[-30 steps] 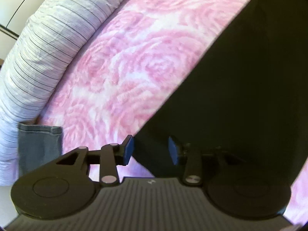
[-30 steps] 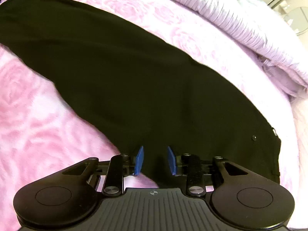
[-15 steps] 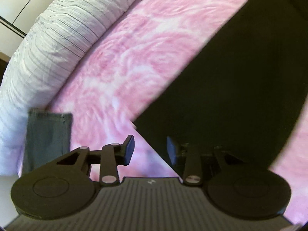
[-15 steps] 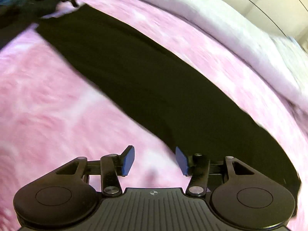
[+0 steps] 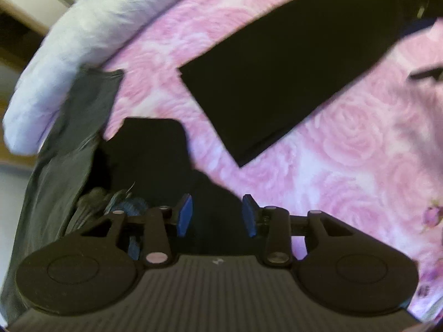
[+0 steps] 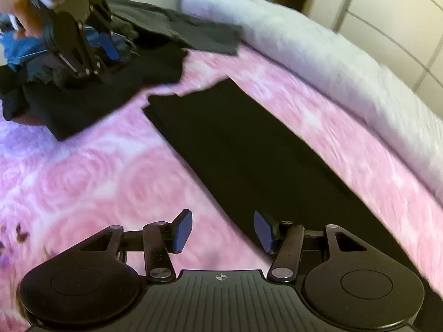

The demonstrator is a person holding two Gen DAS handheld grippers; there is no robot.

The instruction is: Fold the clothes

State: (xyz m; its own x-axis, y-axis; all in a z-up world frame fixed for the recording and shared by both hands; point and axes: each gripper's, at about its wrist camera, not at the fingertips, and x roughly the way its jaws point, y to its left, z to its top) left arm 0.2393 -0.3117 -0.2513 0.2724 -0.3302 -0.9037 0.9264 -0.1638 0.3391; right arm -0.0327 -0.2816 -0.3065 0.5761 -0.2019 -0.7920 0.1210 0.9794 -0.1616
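The long black garment point(image 6: 249, 149) lies flat and folded lengthwise on the pink rose-patterned bedspread point(image 6: 91, 182), with a white duvet point(image 6: 332, 55) bunched along the bed's far side. The right gripper point(image 6: 220, 231) hangs above the garment's near edge, its blue pads spread wide and holding nothing. The left gripper point(image 5: 217, 215), likewise wide and empty, hovers over a heap of dark clothes point(image 5: 149, 149) just beside the garment's end.
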